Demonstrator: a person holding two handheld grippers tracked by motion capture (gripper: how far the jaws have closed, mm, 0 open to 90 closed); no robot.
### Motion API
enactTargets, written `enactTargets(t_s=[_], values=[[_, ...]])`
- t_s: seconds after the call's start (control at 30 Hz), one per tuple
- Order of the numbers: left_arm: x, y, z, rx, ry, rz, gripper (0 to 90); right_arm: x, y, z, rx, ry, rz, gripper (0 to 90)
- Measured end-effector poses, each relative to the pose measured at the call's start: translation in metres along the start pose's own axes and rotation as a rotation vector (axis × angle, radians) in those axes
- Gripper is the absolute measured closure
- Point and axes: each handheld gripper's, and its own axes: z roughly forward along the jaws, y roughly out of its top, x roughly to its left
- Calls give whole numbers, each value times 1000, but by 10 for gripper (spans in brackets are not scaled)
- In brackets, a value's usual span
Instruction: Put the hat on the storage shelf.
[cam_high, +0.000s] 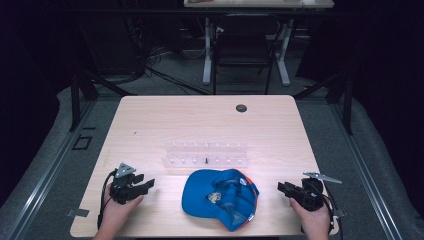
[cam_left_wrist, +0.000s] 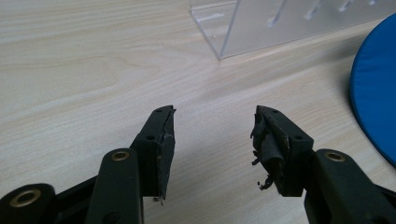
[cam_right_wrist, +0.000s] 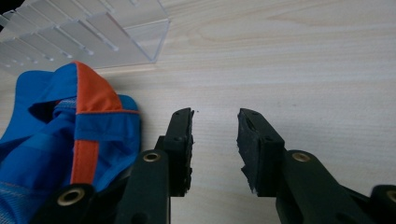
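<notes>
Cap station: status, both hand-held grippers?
Left hand-held gripper open, empty. Right hand-held gripper open, empty. Blue cap upside down between them, untouched. Clear rack behind the cap, nothing blocking.

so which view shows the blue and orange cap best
The high view: the whole blue and orange fabric cap lies upside down between both tools. The right gripper view catches its orange-trimmed back, the left gripper view just a blue brim edge.

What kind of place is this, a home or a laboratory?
Probably a lab or recording studio: dark surroundings, loose cables on the floor, a bare wooden table holding a blue cap and a clear acrylic rack.
</notes>
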Motion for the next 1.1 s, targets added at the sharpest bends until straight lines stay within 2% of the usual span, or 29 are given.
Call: enactTargets(t_s=[0.03,0.1,0.17,0.47,0.57,0.77,0.93,1.1], values=[[0,0,-1,-3,-1,-2,487,0,-1,0,11,-8,6,624],[-1,0,-1,2,-1,0,487,1,-1,1,36,-38,-14,598],[-2,0,-1,4,1,8,486,2,-1,1,36,-51,-15,577],[-9,0,-1,10,-13,35,484,10,-1,-2,29,-38,-38,521],[-11,1,-1,2,-10,36,484,15,-2,-1,13,-36,-63,527],[-14,1,-1,5,-27,53,484,23,-4,0,33,-10,-76,547],[-18,1,0,8,-37,64,484,28,-4,1,69,39,-59,572],[-21,1,1,20,-45,83,484,32,-5,1,86,80,-35,562]])
